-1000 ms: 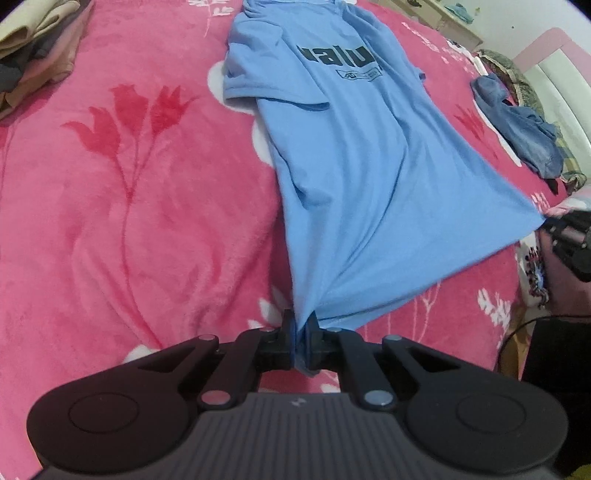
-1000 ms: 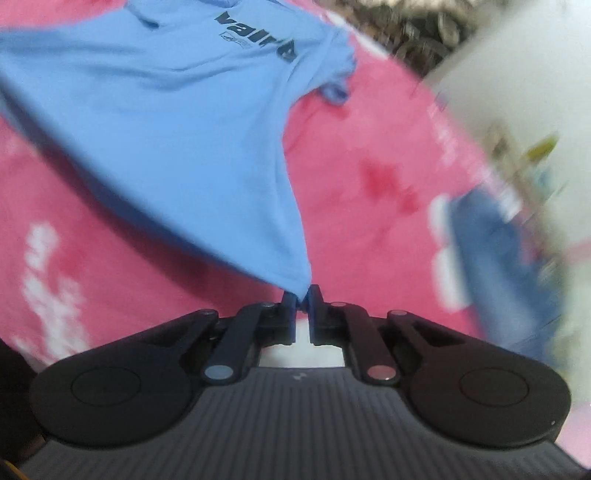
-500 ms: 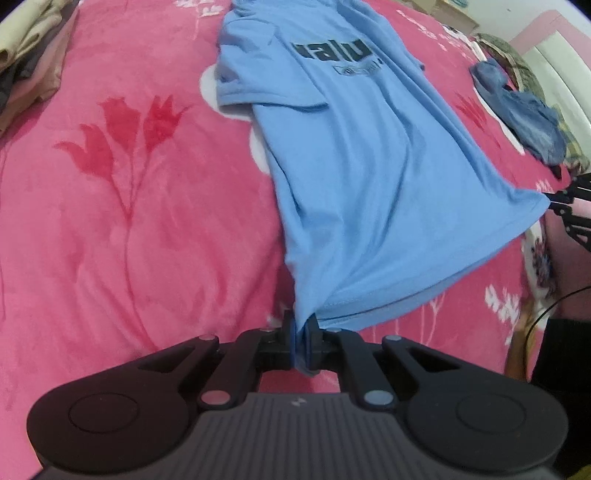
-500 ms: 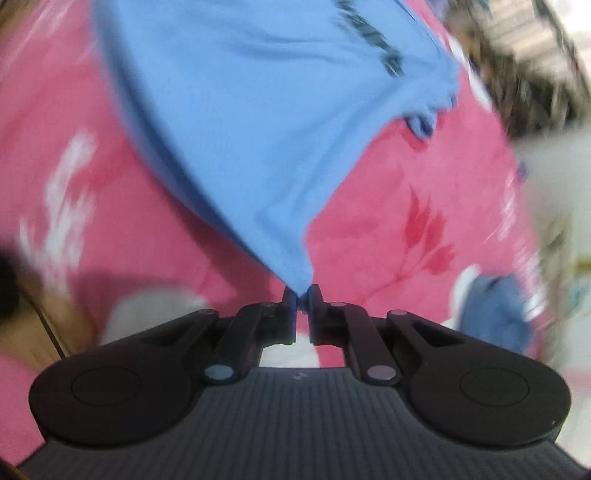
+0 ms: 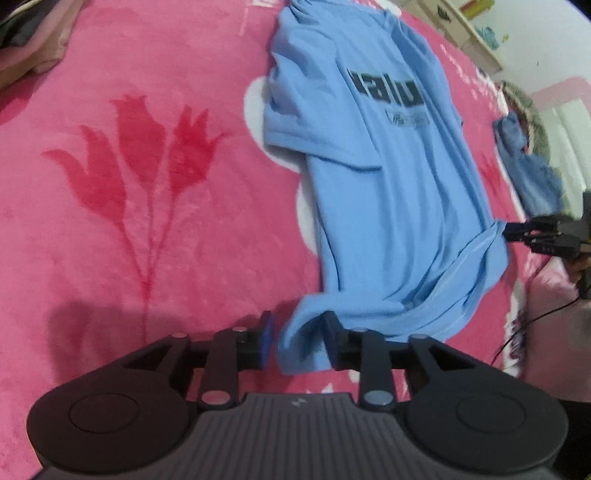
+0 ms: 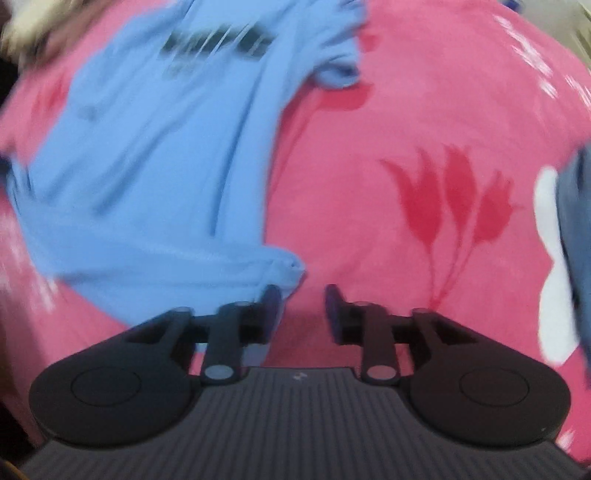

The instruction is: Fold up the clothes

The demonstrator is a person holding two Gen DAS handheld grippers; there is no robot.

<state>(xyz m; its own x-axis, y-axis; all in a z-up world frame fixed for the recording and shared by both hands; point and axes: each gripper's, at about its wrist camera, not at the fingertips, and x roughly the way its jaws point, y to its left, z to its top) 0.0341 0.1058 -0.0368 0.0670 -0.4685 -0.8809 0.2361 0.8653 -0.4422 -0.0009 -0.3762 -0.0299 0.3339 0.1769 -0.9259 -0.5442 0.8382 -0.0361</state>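
Observation:
A light blue T-shirt [image 5: 388, 177] with dark lettering lies face up on the pink flowered blanket [image 5: 129, 166], its hem bunched at the near end. My left gripper [image 5: 298, 341] is open, and a loose hem corner of the shirt lies slack between its fingers. My right gripper [image 6: 302, 308] is open too. The other hem corner of the T-shirt [image 6: 155, 177] rests on the blanket [image 6: 424, 110] just beyond the left fingertip [image 6: 271, 299]; this view is blurred. In the left wrist view the right gripper [image 5: 517, 234] shows at the right edge beside the shirt's hem.
A crumpled denim garment [image 5: 532, 173] lies at the far right of the bed, also at the right edge as blue cloth [image 6: 576, 229]. Stacked folded clothes [image 5: 29, 40] sit at the far left corner. A shelf and wall [image 5: 480, 33] stand beyond the bed.
Both grippers have opened and let go of the shirt's hem corners. The stretched, lifted hem has dropped and bunched on the blanket. The right gripper swung sideways.

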